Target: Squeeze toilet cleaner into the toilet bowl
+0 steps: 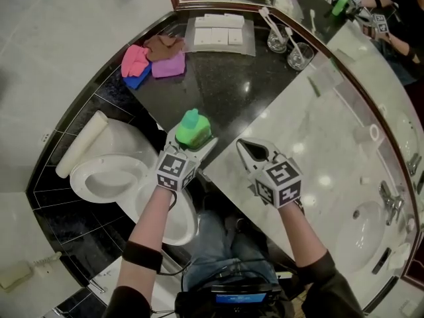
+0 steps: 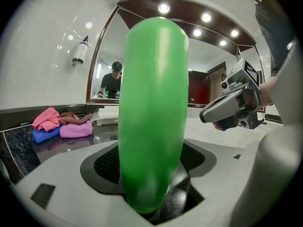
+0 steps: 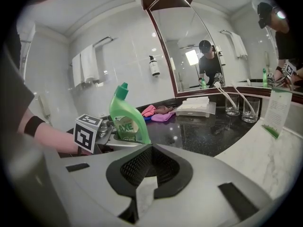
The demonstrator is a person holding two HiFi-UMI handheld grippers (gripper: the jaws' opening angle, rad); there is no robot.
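Green plastic toilet-cleaner bottle (image 1: pixel 193 129) with a teal cap stands upright between the jaws of the left gripper (image 1: pixel 193 142), which are clamped on its body. It is held in the air at the front edge of the black speckled stone counter (image 1: pixel 225 85), with the white toilet bowl (image 1: pixel 85 177), lid raised, below and to its left. Just beside it, the right gripper (image 1: pixel 255 153) has its jaws closed on nothing, over the edge of the white marble vanity top (image 1: pixel 318 144). Pink, brown, purple and blue folded cloths (image 1: pixel 154 59) lie at the counter's far end, and two clear drinking glasses (image 1: pixel 289 46) stand near the mirror.
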